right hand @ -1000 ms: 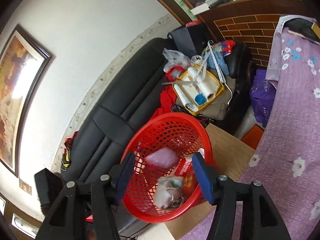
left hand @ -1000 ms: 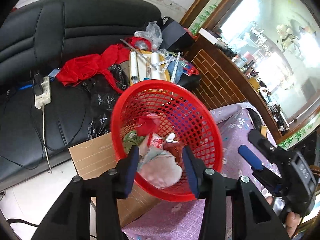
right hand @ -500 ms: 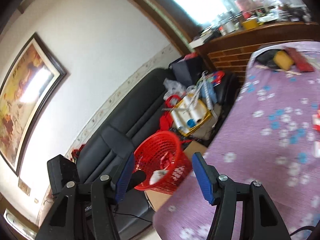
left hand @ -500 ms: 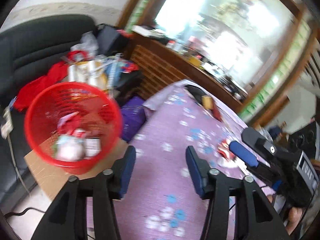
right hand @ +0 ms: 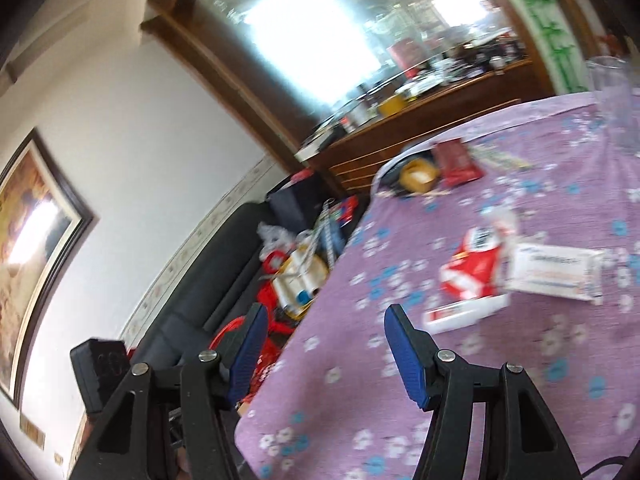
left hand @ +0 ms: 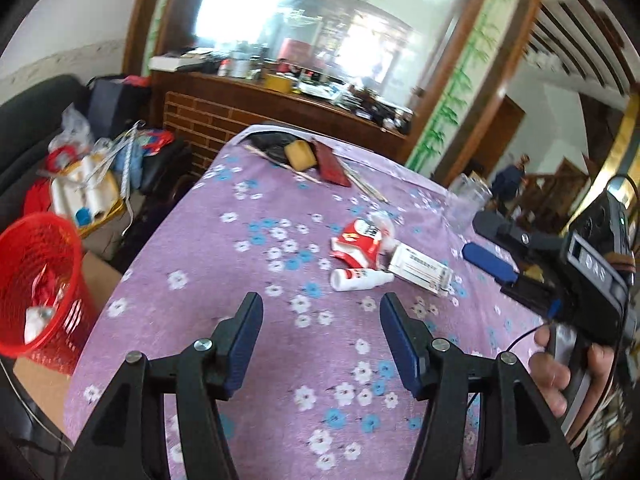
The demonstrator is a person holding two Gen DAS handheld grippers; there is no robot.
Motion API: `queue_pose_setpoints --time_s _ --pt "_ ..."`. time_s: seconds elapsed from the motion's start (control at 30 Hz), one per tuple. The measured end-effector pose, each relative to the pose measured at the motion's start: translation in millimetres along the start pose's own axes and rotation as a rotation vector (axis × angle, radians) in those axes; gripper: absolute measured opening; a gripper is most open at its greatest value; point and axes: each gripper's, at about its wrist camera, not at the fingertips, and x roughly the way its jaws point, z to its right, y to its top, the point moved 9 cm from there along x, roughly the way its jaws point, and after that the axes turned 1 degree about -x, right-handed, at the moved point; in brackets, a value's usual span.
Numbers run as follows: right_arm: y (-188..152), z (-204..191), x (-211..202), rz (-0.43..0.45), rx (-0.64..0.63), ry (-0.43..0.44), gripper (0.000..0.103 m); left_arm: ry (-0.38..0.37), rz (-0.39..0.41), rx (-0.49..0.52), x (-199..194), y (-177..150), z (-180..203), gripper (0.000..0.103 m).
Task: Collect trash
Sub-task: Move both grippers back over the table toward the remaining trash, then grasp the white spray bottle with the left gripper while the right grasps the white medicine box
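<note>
Left wrist view: the left gripper (left hand: 321, 312) is over the worktop (left hand: 248, 280), which carries a purple flowered cloth; its jaws are opening and nothing is between them. Ahead of it, in a close cluster, lie a white tube (left hand: 359, 279), a crumpled red-and-white wrapper (left hand: 357, 242) and a white carton (left hand: 419, 267). The red mesh basket (left hand: 38, 284) stands beyond the worktop's left edge on a cardboard sheet (left hand: 98, 276) and contains trash. The right gripper (left hand: 490, 245) is at the right edge of this view, held by a hand (left hand: 568, 372), with a gap between its jaws and nothing in it. Right wrist view: the right gripper (right hand: 325, 322) has its jaws partly apart and empty. The same tube (right hand: 466, 312), wrapper (right hand: 474, 266) and carton (right hand: 556, 271) lie on the cloth to the upper right of the jaws. Only a small part of the basket (right hand: 228, 326) shows behind the left jaw. This view is blurred.
</note>
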Motion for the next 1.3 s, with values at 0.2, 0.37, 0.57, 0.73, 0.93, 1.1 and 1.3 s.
queue_pose_setpoints --time_s 0.2,0.37,0.57,0.73,0.93,1.1,1.3 --pt "27 55 -12 0.027 0.042 -0.071 0.065 0.021 -0.016 0.141 28 8 30 0.070" --pt "50 100 -13 0.031 0.008 -0.163 0.068 0.019 -0.064 0.238 57 11 44 0.070" --pt "68 172 -21 0.125 0.075 -0.267 0.068 0.028 -0.092 0.317 88 14 57 0.071" --pt "49 210 1 0.017 0.143 -0.291 0.068 -0.030 -0.166 0.339 129 10 71 0.072" --pt "39 237 12 -0.011 0.221 -0.305 0.068 -0.111 -0.303 0.329 199 2 75 0.072" --pt "22 241 39 -0.130 0.218 -0.274 0.069 -0.168 -0.410 0.236 229 -7 70 0.072" --pt "15 243 53 -0.172 0.158 -0.351 0.070 -0.185 -0.434 0.218 225 -21 70 0.072"
